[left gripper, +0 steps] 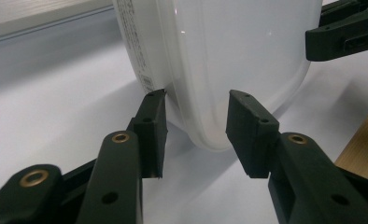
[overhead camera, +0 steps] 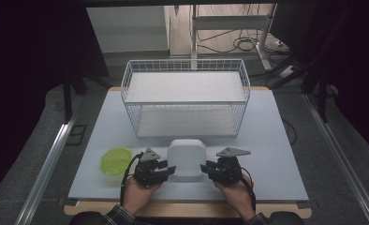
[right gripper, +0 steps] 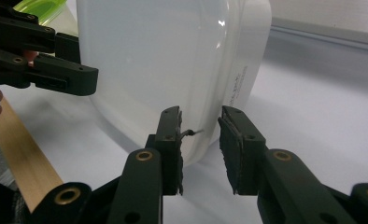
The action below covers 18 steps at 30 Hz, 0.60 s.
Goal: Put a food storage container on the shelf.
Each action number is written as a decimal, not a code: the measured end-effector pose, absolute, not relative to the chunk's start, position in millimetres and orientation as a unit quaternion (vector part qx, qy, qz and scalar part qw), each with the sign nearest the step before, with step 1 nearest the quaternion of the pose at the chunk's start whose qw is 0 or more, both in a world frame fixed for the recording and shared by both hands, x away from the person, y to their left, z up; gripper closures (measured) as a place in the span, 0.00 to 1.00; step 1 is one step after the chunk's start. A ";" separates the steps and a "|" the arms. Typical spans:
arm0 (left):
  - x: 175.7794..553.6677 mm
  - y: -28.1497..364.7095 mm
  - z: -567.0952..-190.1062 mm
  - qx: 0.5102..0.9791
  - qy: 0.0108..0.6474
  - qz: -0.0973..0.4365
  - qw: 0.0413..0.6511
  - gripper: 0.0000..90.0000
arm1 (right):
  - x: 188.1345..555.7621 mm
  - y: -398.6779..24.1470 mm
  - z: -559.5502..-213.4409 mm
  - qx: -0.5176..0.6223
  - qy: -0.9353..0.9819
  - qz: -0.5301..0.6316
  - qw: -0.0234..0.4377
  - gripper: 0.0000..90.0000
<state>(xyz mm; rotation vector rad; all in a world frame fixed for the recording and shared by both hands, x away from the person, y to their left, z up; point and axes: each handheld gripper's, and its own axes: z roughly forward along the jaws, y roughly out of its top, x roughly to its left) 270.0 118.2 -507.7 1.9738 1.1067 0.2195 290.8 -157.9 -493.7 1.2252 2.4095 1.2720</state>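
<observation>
White table [overhead camera: 267,154] carries a white box [overhead camera: 187,158] near its front edge. Left gripper [overhead camera: 166,171] and right gripper [overhead camera: 206,168] each pinch one side of its rim.

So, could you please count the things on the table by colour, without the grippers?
White: 2, the square container between the grippers and the wire basket behind it.
Green: 1, the round lid at the left.
Total: 3
</observation>
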 end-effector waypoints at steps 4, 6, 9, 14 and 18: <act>262.4 116.7 -500.8 0.789 0.438 0.075 0.425 0.62 | 287.6 -159.4 -490.7 0.413 0.804 0.422 0.073 0.75; 257.8 117.5 -499.3 0.790 0.431 0.056 0.432 0.62 | 284.8 -163.8 -486.2 0.415 0.800 0.427 0.067 0.75; 255.4 115.6 -499.3 0.794 0.425 0.041 0.433 0.60 | 283.9 -169.5 -485.1 0.421 0.797 0.430 0.052 0.73; 268.0 115.7 -503.8 0.793 0.428 0.019 0.434 0.54 | 288.7 -171.0 -486.1 0.416 0.800 0.430 0.040 0.66; 280.2 117.2 -501.1 0.787 0.427 -0.001 0.444 0.46 | 299.4 -172.2 -486.4 0.419 0.799 0.431 0.029 0.56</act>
